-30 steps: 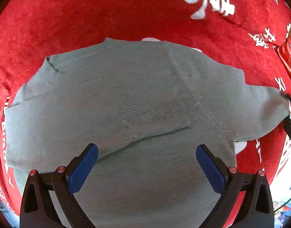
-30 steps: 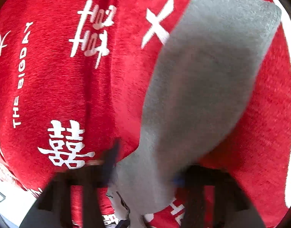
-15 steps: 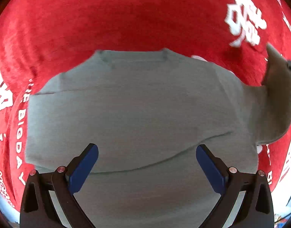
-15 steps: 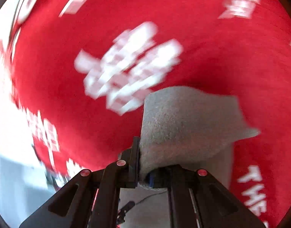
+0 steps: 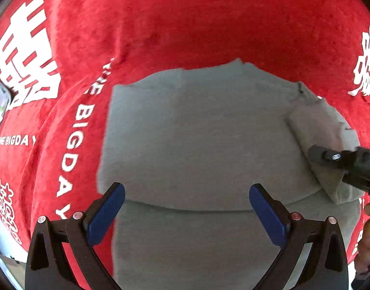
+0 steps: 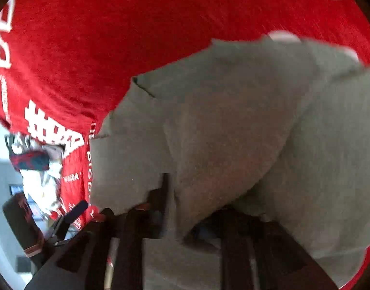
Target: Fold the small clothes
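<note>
One grey garment (image 5: 197, 140), one red cloth (image 5: 185, 24), two grippers (image 5: 186, 207).

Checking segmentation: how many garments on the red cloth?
1: a grey sweater spread mid-cloth below the open left tool; right tool grips its sleeve. Others may lie outside view.

Left tongs (image 5: 186, 207) spread wide, blue pads (image 5: 106, 213) apart; right tongs (image 6: 185, 220) pinched together (view blurred).

Right wrist view motion-blurred. Right gripper (image 6: 175, 205): fingertips buried under the grey sweater's (image 6: 233, 133) sleeve fold; jaw gap unreadable. Sweater hem runs below the left gripper's (image 5: 186, 211) jaws, cut by the frame edge. Clutter (image 6: 37, 169) left of the jaws too smeared to identify.
</note>
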A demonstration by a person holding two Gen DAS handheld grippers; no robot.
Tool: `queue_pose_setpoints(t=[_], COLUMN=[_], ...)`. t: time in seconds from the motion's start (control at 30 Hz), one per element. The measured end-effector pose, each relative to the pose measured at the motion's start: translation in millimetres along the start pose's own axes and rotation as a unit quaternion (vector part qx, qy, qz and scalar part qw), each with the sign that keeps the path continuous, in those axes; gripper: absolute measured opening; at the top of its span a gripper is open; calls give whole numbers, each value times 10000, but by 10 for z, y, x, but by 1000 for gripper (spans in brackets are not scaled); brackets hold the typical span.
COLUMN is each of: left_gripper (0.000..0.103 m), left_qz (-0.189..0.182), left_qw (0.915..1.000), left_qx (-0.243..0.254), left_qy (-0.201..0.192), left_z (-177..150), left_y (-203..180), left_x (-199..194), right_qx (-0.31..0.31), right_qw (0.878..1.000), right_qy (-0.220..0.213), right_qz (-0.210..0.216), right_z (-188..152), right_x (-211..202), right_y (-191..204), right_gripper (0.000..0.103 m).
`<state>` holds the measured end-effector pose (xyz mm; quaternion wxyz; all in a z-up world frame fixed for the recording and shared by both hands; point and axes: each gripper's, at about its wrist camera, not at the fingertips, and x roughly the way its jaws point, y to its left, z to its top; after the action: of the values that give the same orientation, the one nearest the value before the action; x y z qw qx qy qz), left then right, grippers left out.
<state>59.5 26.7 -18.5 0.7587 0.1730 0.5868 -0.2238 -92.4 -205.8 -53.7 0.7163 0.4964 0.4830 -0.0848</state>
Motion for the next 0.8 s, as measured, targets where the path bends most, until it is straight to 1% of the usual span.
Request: queue_pose_setpoints(t=[0.03,0.1,0.17,0.2,0.23,0.27,0.33,0.37,0.4,0.43,0.47,0.5,0.57,0.6,0.7,0.77,0.8], left_gripper=[103,103,103,103,103,103,103,103,103,103,103,103,103,103,103,103,103], left_qz=[2,-7,-24,-29,-37,-40,-40,-35,-22,-7,23,60,102,123,127,107,70], left_qw=[10000,9999,9997,9996,9995,9995,9993,9992,9990,9989,9987,9984,9978,9973,9961,9959,9959], left_qx=[-32,-124,-225,-266,-300,-328,-372,-397,-426,-449,-487,-542,-650,-719,-868,-896,-900], left_qy=[-1,8,13,8,-7,-28,-78,-99,-117,-128,-135,-125,-98,-88,-50,-46,-50], left_z=[4,-15,-31,-27,-31,-31,-31,-29,-29,-27,-30,-34,-57,-63,-97,-106,-106], left_y=[21,144,243,291,337,373,467,524,584,623,675,733,830,882,994,1023,1019], left_x=[-10,-4,-1,0,-13,-33,-60,-72,-81,-86,-91,-88,-77,-63,-47,-40,-46], right_qx=[92,317,619,863,966,965,412,2,-547,-1157,-1624,-2194,-2820,-3175,-3630,-3723,-3773], right_qw=[9999,9989,9963,9934,9916,9908,9925,9930,9914,9860,9792,9679,9503,9367,9117,9046,9009], right_qy=[-78,-324,-575,-745,-857,-944,-1113,-1117,-1067,-966,-851,-636,-319,-133,283,416,447], right_qz=[28,-112,-157,-117,-79,-106,-280,-390,-526,-711,-871,-1049,-1280,-1472,-1905,-2031,-2101], right_z=[-20,-27,30,74,106,155,234,246,250,186,128,6,-194,-353,-593,-668,-693], right_x=[-42,-160,-258,-308,-337,-357,-377,-360,-317,-231,-163,0,248,401,701,774,786], right_y=[-27,-98,-141,-186,-191,-165,90,262,490,725,870,1073,1264,1331,1340,1308,1321], right_gripper=[57,58,58,46,30,6,6,6,6,6,6,6,7,7,8,10,18])
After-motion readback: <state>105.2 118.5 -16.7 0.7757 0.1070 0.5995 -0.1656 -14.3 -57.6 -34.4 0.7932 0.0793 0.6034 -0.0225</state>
